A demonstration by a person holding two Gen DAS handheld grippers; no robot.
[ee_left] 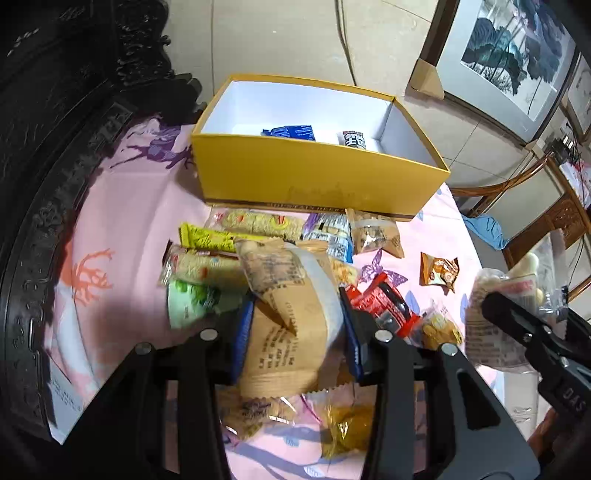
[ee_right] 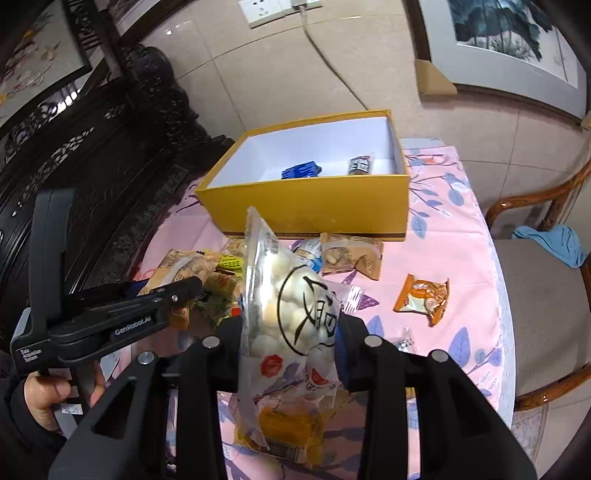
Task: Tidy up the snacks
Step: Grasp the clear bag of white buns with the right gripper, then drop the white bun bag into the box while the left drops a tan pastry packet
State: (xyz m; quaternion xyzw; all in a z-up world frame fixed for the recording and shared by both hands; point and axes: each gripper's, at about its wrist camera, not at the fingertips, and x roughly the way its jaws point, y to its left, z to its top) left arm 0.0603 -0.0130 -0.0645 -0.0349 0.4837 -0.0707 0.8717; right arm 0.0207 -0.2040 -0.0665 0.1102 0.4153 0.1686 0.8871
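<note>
Progress early. Left wrist view: yellow box (ee_left: 317, 177) holds only two packets; left gripper (ee_left: 295, 332) clamps brown snack pack (ee_left: 291, 317) above snack pile (ee_left: 266, 236) on pink floral cloth (ee_left: 110, 236).

Right wrist view: right gripper (ee_right: 291, 350) pinches clear bag of white balls (ee_right: 291, 314); orange packet (ee_right: 423, 297) loose; tiled wall, framed painting (ee_right: 509, 33), wooden chair (ee_right: 539, 295).

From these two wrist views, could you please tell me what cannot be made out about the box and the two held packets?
- Yellow box floor, both views: the near wall hides all but the tops of the blue packet and the dark packet.
- Tan packet in the left gripper, left view: print too blurred to read.
- Clear bag of white balls in the right gripper, left view: cut off by that gripper.
</note>
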